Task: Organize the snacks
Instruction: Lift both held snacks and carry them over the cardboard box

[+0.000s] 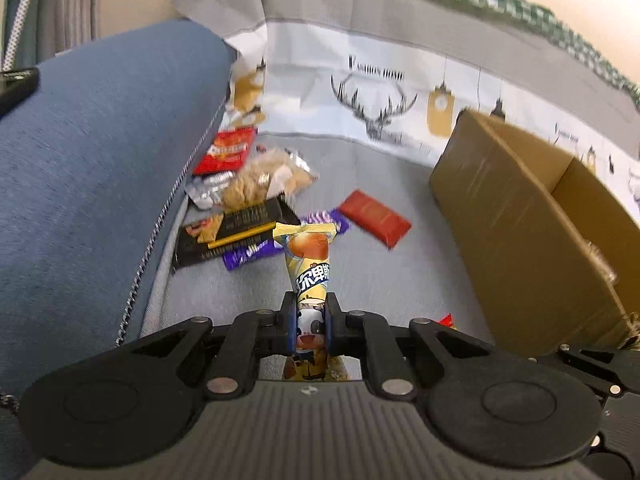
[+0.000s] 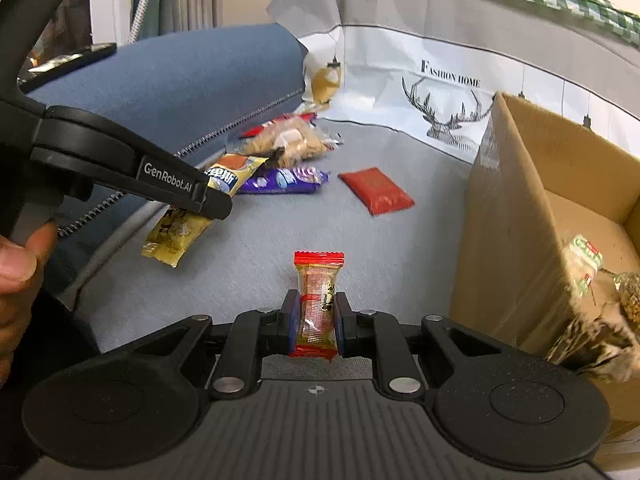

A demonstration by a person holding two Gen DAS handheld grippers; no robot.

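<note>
My left gripper (image 1: 311, 320) is shut on a long yellow snack packet (image 1: 309, 268) with a cartoon cow, held above the grey seat; the same packet (image 2: 181, 232) hangs from the left gripper (image 2: 208, 204) at the left of the right wrist view. My right gripper (image 2: 316, 312) is shut on a small clear candy packet (image 2: 318, 300) with red ends. Loose snacks lie by the blue cushion: a peanut bag (image 1: 264, 182), a red packet (image 1: 226, 152), a black packet (image 1: 236, 228), purple packets (image 2: 286, 180) and a flat red packet (image 1: 376, 218).
An open cardboard box (image 2: 512, 216) stands at the right on the seat, with a few snack bags (image 2: 592, 280) inside. A blue cushion (image 1: 100, 168) rises at the left. A printed deer cloth (image 1: 380, 112) covers the backrest. A person's hand (image 2: 16, 272) holds the left tool.
</note>
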